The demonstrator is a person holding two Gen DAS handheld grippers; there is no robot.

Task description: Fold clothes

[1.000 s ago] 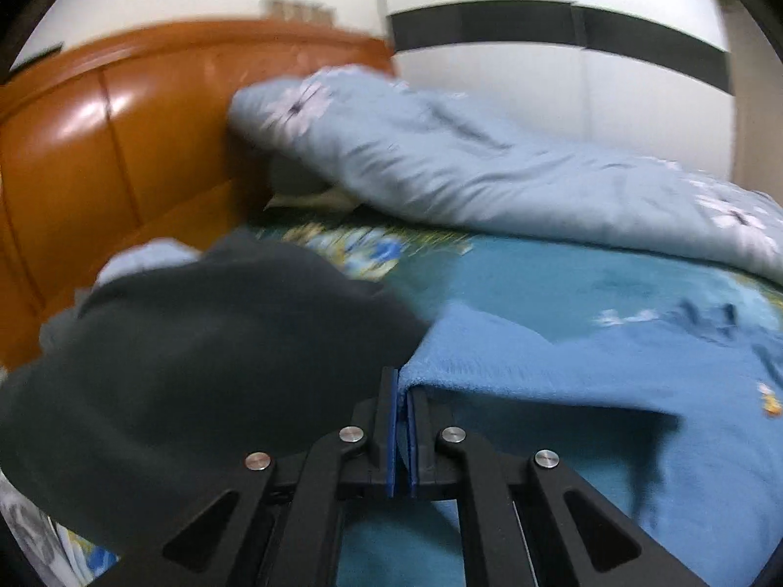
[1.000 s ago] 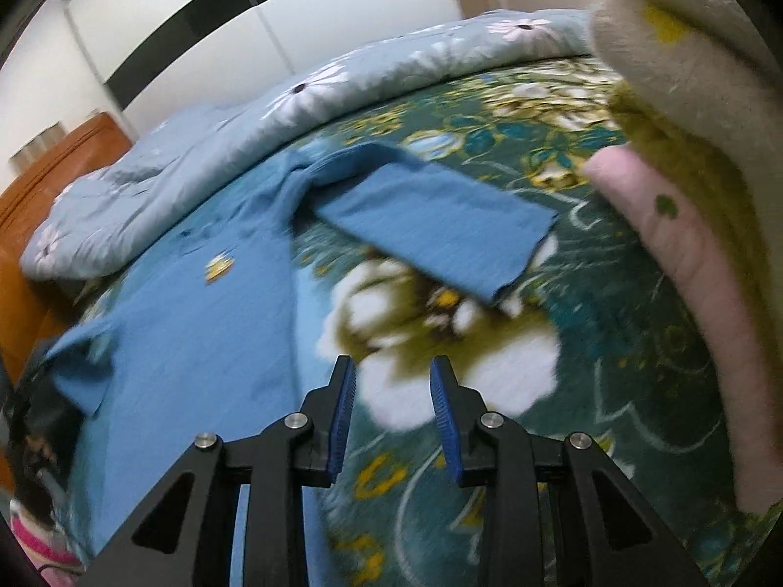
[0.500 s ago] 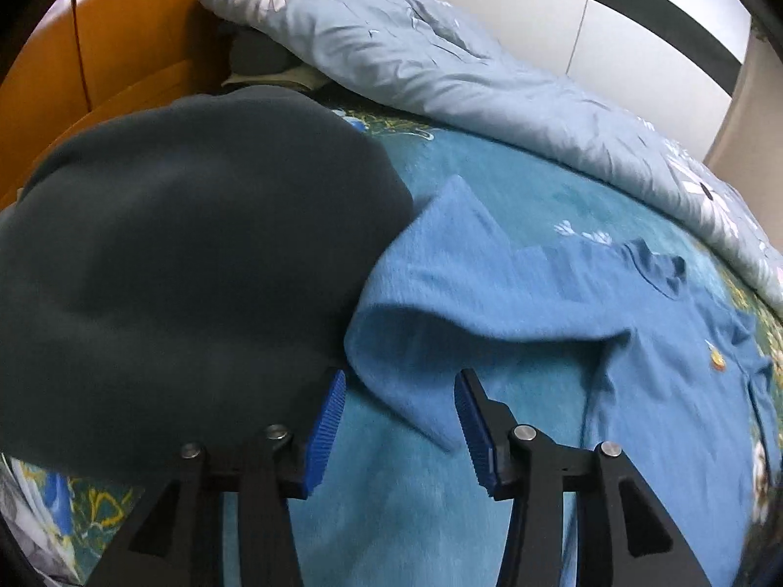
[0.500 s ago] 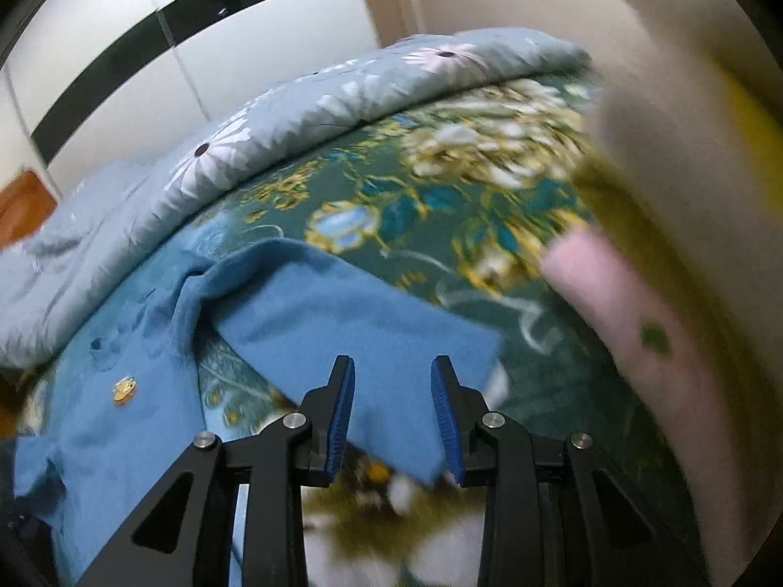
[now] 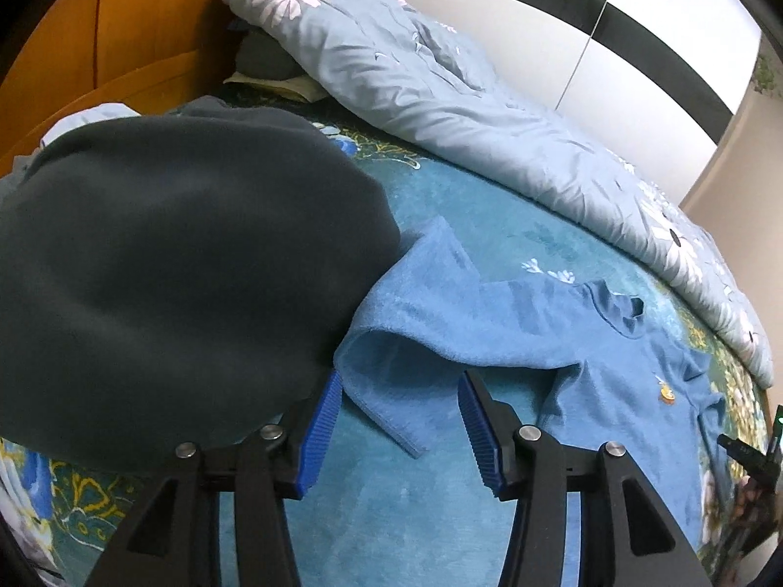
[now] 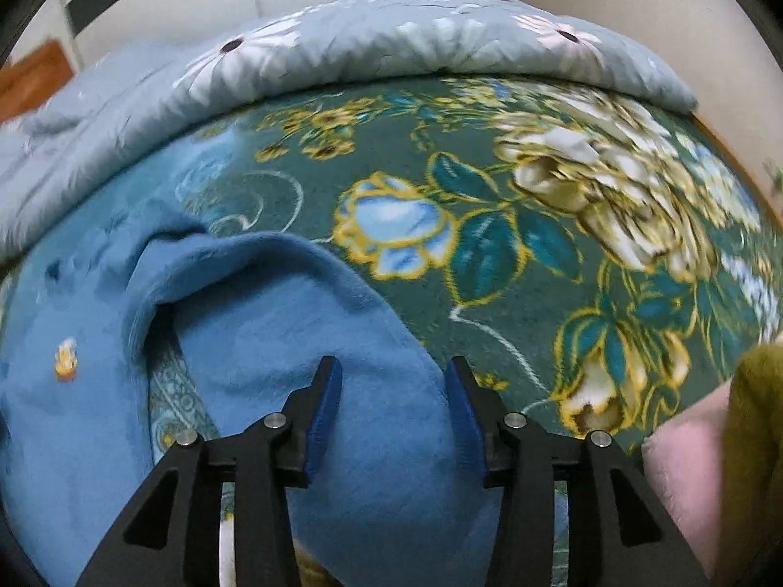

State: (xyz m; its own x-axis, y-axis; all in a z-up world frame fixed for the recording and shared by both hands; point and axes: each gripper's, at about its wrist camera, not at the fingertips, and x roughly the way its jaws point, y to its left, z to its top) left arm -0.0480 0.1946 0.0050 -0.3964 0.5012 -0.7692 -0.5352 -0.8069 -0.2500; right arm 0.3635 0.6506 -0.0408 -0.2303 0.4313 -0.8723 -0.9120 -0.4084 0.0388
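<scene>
A blue short-sleeved shirt [image 5: 494, 323] lies face up on the flowered bedspread [image 6: 538, 244], with a small yellow badge on its chest. In the left wrist view one sleeve [image 5: 391, 367] is doubled over. Its cuff lies loose just ahead of my left gripper [image 5: 401, 381], whose jaws are opening without pressing on it. In the right wrist view my right gripper [image 6: 394, 367] hovers over the other sleeve [image 6: 293, 313]. Its jaws stand apart, the cloth below them, and nothing is pinched.
A dark grey garment [image 5: 186, 264] lies heaped against the sleeve on the left. A pale blue daisy duvet [image 5: 440, 98] is bunched along the far side by the wooden headboard [image 5: 122, 39]. Pink [image 6: 685, 469] and olive [image 6: 758, 416] clothes sit at the near right.
My left gripper went from shut on the sleeve's edge to open, and the sleeve dropped onto the bed. My right gripper travelled across the bed to above the other sleeve.
</scene>
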